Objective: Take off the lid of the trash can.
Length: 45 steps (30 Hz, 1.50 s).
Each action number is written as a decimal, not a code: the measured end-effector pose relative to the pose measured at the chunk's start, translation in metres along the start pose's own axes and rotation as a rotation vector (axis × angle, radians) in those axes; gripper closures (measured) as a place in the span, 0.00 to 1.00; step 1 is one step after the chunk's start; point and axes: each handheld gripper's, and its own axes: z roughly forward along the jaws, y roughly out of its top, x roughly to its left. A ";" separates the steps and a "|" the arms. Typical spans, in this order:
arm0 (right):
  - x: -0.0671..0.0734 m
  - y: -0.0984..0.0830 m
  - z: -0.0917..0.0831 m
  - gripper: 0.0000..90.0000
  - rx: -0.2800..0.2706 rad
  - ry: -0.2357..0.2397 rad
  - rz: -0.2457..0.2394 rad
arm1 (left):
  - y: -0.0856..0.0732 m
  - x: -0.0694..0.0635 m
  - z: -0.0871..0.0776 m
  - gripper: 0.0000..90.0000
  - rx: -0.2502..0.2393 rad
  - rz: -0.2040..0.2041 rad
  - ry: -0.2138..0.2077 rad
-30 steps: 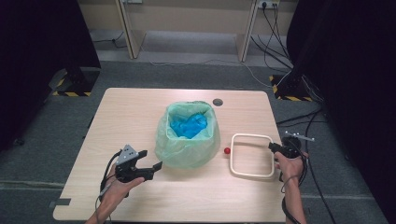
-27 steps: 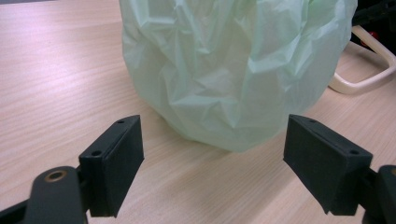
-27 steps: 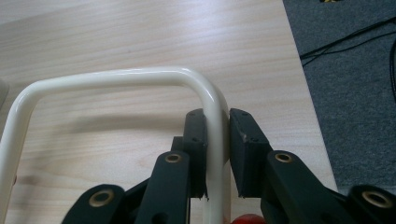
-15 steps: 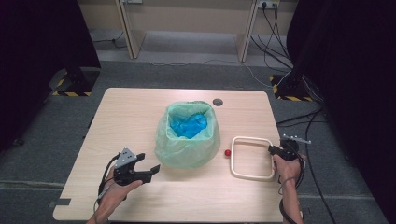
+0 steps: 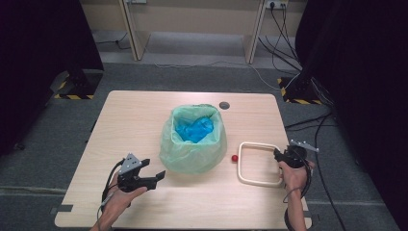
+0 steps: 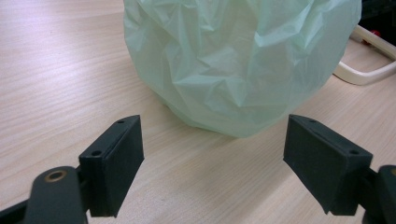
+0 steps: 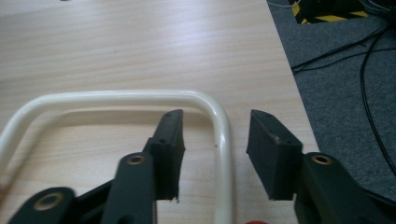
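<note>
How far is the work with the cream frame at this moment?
Done: the cream frame lies flat on the table. In hand: the right gripper straddles its rail; its jaws have just been opening. Left: nothing more is evident; the left gripper waits open before the green bag.

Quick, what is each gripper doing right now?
Left gripper: open, holding nothing.
Right gripper: jaws just opened, astride the cream frame, not gripping it.

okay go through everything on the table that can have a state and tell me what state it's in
Bin bag: open at the top, blue material inside.
Cream frame: lying flat on the table.
Left gripper: open, holding nothing.
Right gripper: jaws just opened, astride the frame's rail, not pressing it.
</note>
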 end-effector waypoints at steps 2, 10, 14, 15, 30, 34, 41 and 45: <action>0.004 0.000 -0.001 0.53 -0.010 -0.002 0.008 | 0.000 0.000 0.000 0.22 0.000 -0.002 0.000; 0.015 0.002 -0.004 0.39 -0.031 -0.007 -0.010 | 0.000 0.001 -0.001 0.22 -0.004 -0.001 0.002; 0.021 0.004 -0.006 0.37 -0.041 0.000 -0.021 | 0.000 0.002 -0.002 0.22 -0.003 0.003 0.001; 0.022 0.004 -0.006 0.36 -0.043 0.003 -0.024 | 0.000 0.002 -0.001 0.22 -0.003 0.002 0.000; 0.052 0.024 -0.017 0.31 -0.080 0.106 -0.058 | 0.000 0.003 0.001 0.21 -0.007 -0.010 -0.014; 0.064 0.028 -0.019 0.31 -0.084 0.139 -0.085 | 0.001 0.002 0.001 0.21 -0.009 -0.011 -0.019; 0.083 0.036 -0.025 0.31 -0.110 0.192 -0.105 | 0.002 0.003 0.000 0.20 -0.015 -0.019 -0.016; 0.089 0.037 -0.026 0.30 -0.110 0.209 -0.110 | 0.003 0.002 0.000 0.19 -0.022 -0.024 -0.019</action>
